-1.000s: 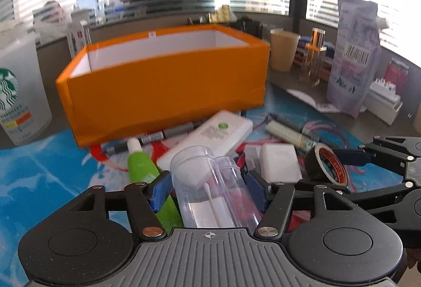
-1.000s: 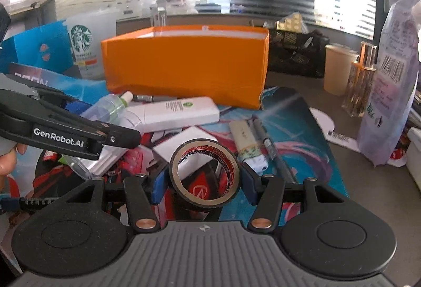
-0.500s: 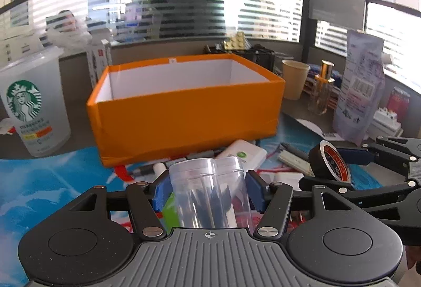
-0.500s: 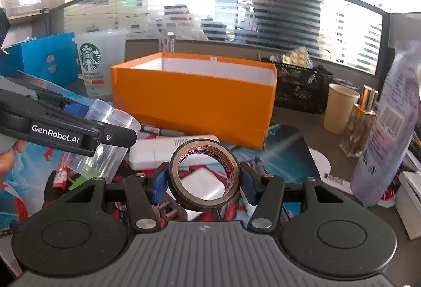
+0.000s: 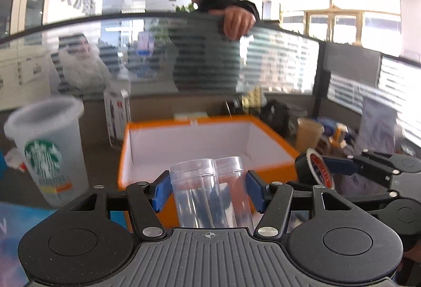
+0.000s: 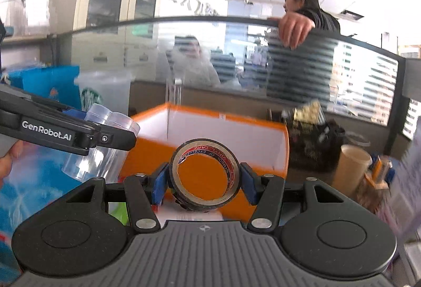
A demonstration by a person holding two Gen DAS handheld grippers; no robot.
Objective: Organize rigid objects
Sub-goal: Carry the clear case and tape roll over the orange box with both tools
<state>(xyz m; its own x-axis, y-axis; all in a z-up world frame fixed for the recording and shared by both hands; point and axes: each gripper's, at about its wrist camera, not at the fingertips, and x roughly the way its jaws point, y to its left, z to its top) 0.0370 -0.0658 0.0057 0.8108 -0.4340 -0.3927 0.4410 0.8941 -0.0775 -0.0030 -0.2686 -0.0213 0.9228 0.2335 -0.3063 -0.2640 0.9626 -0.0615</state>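
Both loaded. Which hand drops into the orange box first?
Probably left. The left hand-held gripper, clamped on the clear tubes, faces the orange box squarely. The right hand-held gripper, holding the tape, sits toward the box's right corner.

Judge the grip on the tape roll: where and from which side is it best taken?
Across its outer rim, as the right tongs hold it: the tape roll stands on edge, hole facing the camera, so the pads come in from either side onto the curved band.
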